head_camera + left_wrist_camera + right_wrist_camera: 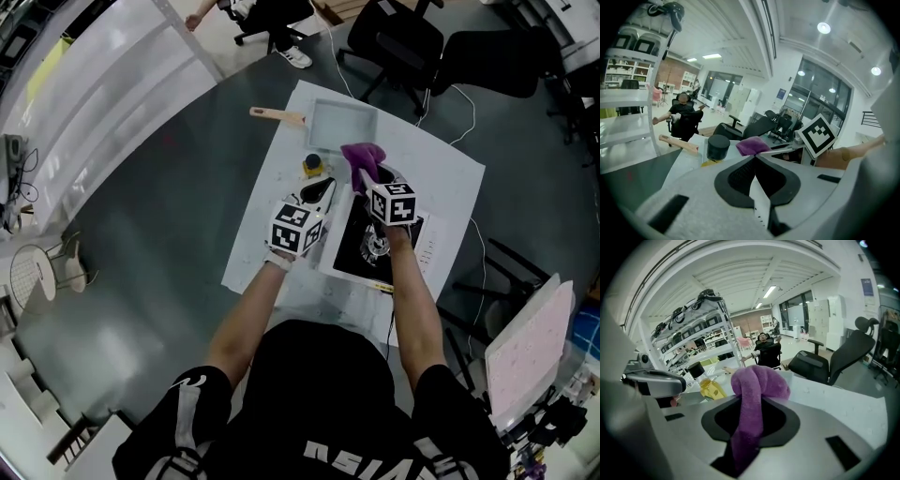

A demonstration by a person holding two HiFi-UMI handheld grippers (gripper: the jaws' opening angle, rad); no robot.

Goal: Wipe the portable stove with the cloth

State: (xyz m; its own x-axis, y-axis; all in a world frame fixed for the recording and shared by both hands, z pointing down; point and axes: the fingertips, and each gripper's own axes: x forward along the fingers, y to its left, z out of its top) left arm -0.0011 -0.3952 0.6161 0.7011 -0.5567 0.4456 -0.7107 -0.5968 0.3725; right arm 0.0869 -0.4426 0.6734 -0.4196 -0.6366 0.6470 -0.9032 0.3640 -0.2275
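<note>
Right gripper fingers clamped on purple cloth, near portable stove. Left gripper fingers together, empty. Wiping apparently not yet begun.

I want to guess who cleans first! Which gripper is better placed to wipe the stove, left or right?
Probably the right. The right gripper is shut on the purple cloth and sits above the portable stove. The left gripper is shut with nothing in it, off to the stove's side.

White letters on the back of the person's black shirt, cut by the lower edge, look like "ASIAN". Print on the stove is too small to read.
</note>
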